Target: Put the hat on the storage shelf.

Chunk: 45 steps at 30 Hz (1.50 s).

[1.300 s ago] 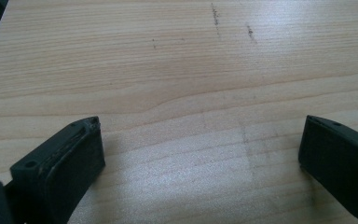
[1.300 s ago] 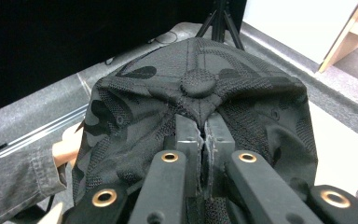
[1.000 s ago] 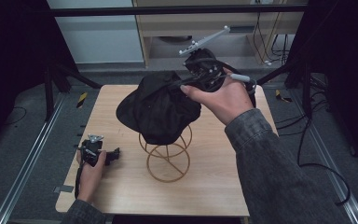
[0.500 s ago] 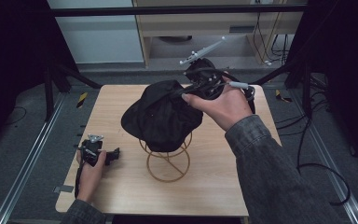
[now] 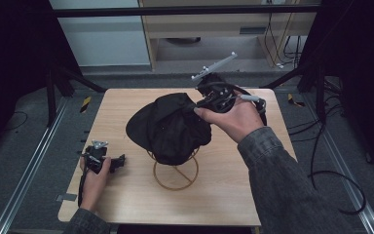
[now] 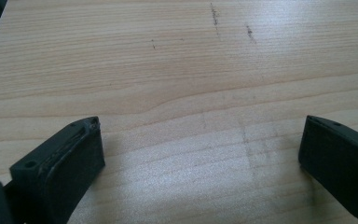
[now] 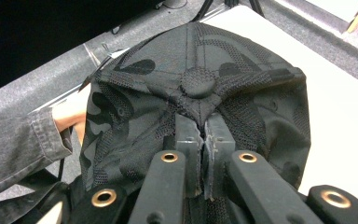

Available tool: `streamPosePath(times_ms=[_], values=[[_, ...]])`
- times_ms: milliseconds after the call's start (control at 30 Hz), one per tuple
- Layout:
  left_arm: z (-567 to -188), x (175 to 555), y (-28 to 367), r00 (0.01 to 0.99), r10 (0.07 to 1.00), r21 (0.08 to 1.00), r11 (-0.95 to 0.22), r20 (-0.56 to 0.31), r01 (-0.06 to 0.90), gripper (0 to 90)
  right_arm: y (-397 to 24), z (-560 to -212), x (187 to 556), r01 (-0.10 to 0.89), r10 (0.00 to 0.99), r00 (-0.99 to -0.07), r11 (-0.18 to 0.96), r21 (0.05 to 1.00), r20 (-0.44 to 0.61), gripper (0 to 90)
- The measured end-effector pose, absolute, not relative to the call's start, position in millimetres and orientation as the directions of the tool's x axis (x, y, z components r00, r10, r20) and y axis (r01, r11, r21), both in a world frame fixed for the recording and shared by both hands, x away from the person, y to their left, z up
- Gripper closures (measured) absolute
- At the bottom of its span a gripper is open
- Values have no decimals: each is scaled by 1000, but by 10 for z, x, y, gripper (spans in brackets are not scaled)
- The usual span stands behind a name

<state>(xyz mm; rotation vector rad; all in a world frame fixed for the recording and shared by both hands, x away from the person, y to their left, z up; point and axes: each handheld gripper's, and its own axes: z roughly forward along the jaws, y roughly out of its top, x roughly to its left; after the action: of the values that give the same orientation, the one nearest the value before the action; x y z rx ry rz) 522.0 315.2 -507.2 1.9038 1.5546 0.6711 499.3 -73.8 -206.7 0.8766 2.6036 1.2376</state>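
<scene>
Your right gripper (image 5: 200,103) has its jaws pinched tight on the crown fabric of the black cap (image 5: 168,126), just below the top button (image 7: 198,82). That cap drapes over the top of the wire stand (image 5: 175,171), hiding its upper part, and the stand's round base ring rests on the wooden table (image 5: 253,195). Your left gripper (image 5: 119,161) sits low on the table, well to the left of the stand, jaws spread wide with bare wood between them.
</scene>
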Motion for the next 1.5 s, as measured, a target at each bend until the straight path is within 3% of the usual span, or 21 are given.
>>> streamPosePath(times_ms=[867,1500], values=[[-5071,5224,3154,193,981,712,-149,20,686,0,-726,-2466,5042,479,562,-817,533,697,132,863],[-5072,5225,3155,194,981,712,-149,18,686,0,-699,-2474,5095,485,569,-812,535,692,130,836]])
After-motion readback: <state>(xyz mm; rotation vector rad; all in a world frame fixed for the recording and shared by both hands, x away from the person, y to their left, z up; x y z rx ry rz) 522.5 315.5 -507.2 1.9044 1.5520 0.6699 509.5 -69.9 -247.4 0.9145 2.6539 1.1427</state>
